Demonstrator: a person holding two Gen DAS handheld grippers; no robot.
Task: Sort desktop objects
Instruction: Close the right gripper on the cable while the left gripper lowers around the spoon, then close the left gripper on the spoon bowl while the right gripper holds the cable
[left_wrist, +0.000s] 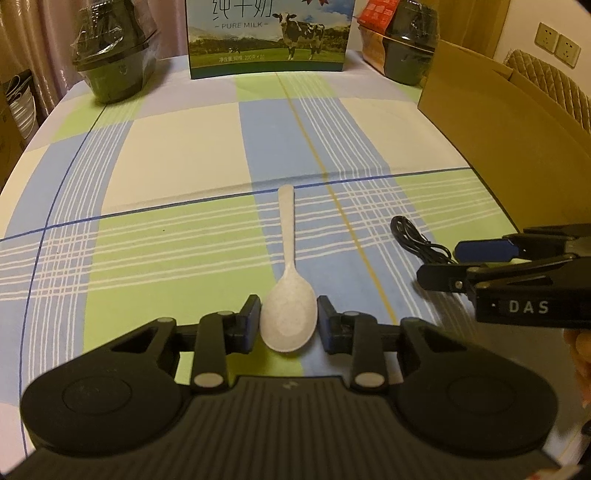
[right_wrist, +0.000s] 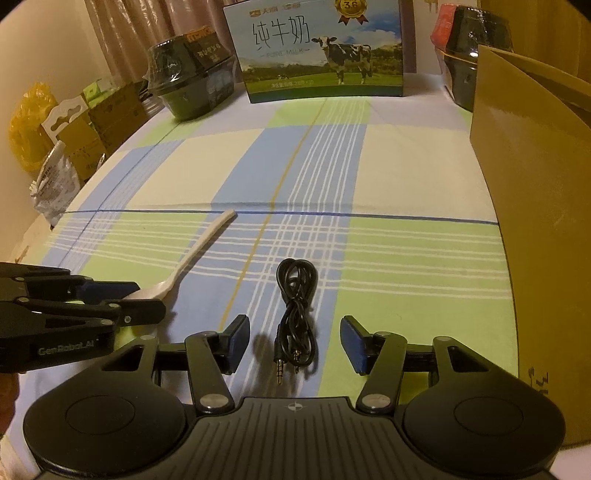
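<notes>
The left gripper brackets the bowl of the pale plastic spoon near the table's front edge, pads just beside it; whether they touch is unclear. The right gripper is spread wide around the coiled black audio cable, apart from it. The brown cardboard box along the right edge is cut off.
</notes>
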